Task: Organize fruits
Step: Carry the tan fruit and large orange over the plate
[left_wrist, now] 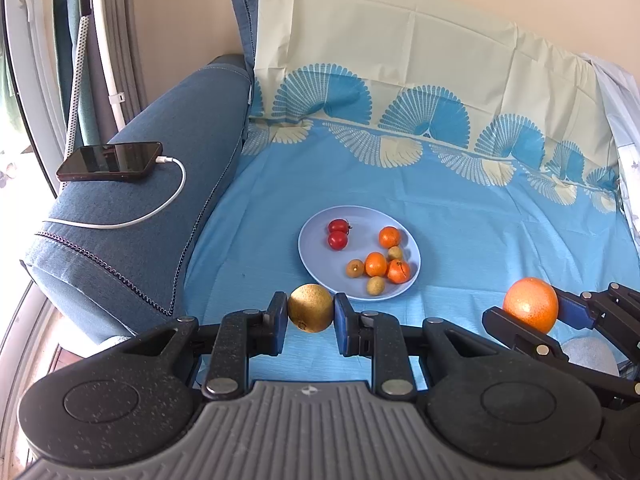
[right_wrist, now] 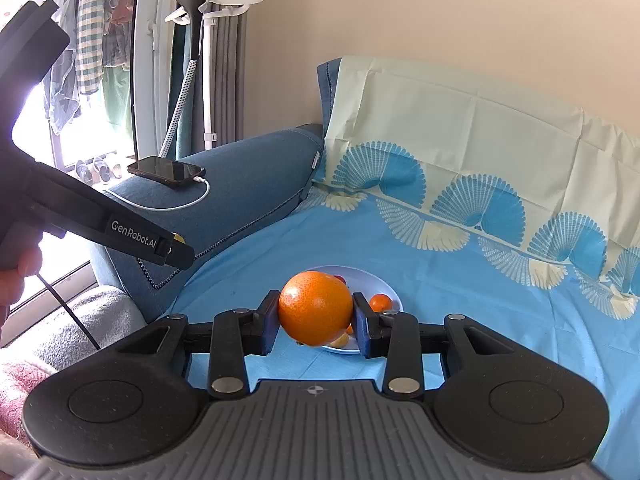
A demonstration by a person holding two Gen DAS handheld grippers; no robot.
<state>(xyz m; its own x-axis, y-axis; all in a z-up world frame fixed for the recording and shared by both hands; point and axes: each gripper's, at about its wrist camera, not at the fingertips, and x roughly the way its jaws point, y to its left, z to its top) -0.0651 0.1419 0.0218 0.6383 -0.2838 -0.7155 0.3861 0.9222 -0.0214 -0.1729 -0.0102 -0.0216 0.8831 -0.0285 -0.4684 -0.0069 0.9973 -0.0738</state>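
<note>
A brownish-gold pear (left_wrist: 310, 314) sat clamped between the left gripper (left_wrist: 310, 320) fingers, just off the near rim of the light-blue plate (left_wrist: 316, 240) on the sofa's blue sheet (left_wrist: 500, 232). The right gripper (right_wrist: 316, 322) fingers pinched a large orange (right_wrist: 315, 307) that hid most of the plate in its own view; only the left view showed the plate's small fruits.
</note>
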